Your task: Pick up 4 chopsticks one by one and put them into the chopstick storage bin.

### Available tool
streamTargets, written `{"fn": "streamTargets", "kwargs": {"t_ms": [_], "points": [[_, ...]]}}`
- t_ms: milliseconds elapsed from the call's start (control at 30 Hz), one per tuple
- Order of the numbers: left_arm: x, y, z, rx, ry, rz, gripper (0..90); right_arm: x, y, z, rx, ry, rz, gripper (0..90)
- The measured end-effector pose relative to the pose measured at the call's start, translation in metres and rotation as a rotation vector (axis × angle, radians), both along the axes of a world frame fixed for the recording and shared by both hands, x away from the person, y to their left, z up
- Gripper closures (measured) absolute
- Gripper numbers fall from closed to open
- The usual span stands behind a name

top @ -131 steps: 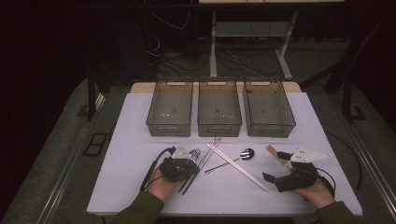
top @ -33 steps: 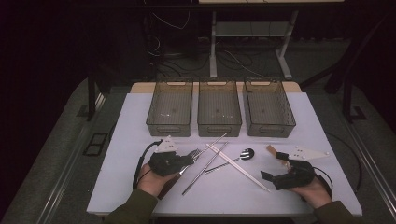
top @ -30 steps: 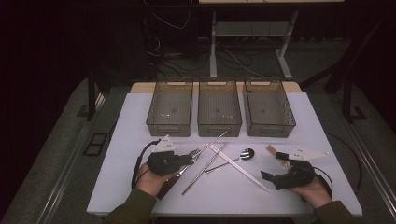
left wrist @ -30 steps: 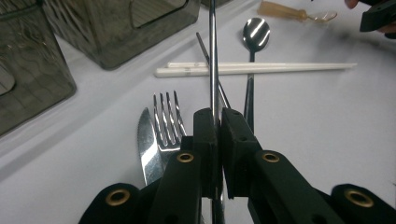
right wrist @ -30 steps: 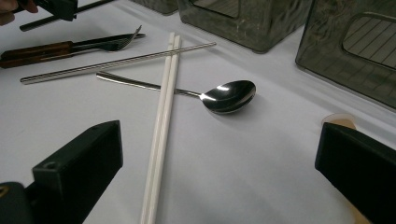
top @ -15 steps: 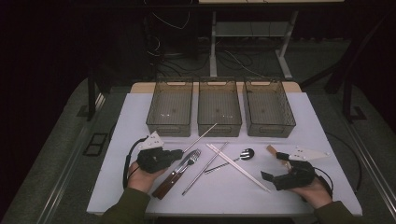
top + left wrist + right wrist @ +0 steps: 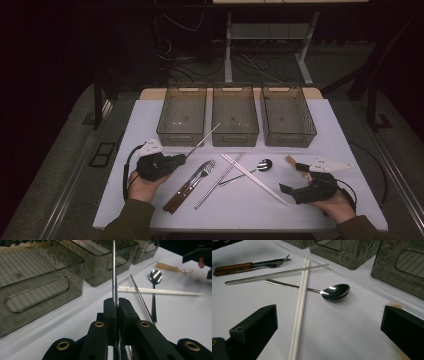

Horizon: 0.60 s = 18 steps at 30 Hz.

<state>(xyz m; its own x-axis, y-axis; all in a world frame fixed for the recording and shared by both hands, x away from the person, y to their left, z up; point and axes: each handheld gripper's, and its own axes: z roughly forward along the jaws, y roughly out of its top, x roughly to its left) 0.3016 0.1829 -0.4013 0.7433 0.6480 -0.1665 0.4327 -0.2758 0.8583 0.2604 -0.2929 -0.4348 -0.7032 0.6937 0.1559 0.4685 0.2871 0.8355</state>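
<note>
My left gripper (image 7: 176, 161) (image 7: 117, 302) is shut on a thin metal chopstick (image 7: 202, 141) (image 7: 114, 270). The stick is lifted off the table and points at the gap between the left bin (image 7: 182, 115) and the middle bin (image 7: 235, 116). A second metal chopstick (image 7: 219, 181) (image 7: 274, 273) lies on the white table (image 7: 150, 120). Across it lie a pair of white chopsticks (image 7: 255, 173) (image 7: 300, 302) and a steel spoon (image 7: 262, 164) (image 7: 335, 292). My right gripper (image 7: 295, 178) (image 7: 329, 340) rests open at the front right, holding nothing.
A fork and a knife with wooden handles (image 7: 192, 182) (image 7: 249, 265) lie side by side left of the pile. A third bin (image 7: 288, 116) stands at the back right. A tan utensil (image 7: 291, 161) (image 7: 172, 267) lies by the right gripper.
My left gripper has carried the metal chopstick leftward and slightly up, away from the pile of cutlery. The right gripper has stayed where it was.
</note>
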Motion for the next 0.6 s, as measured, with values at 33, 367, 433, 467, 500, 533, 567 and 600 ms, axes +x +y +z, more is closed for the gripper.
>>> {"fn": "streamTargets", "kwargs": {"t_ms": [33,367,433,467,500,533,567,600], "points": [[0.001,0.002,0.001,0.000,-0.001,0.003,84.8,0.000,0.000,0.000,0.000,0.000,0.000,0.8],[0.010,0.014,0.004,-0.030,-0.021,0.050,84.9,0.000,0.001,0.000,-0.002,0.001,0.003,0.9],[0.013,0.017,0.005,-0.038,-0.025,0.059,84.9,0.000,0.001,0.000,-0.003,0.000,0.002,0.9],[0.015,0.018,0.005,-0.042,-0.027,0.066,84.9,0.000,0.001,0.000,-0.003,0.000,0.002,0.9],[0.017,0.019,0.005,-0.048,-0.028,0.072,84.9,0.000,0.001,0.000,-0.004,0.000,0.004,0.9],[0.019,0.020,0.005,-0.050,-0.030,0.076,84.9,0.000,0.001,0.000,-0.004,-0.001,0.004,0.9],[0.021,0.022,0.005,-0.051,-0.031,0.079,84.9,0.000,0.001,0.000,-0.005,-0.001,0.005,0.9],[0.022,0.023,0.005,-0.054,-0.032,0.086,84.9,0.000,0.001,0.000,-0.005,-0.001,0.005,0.9]]}}
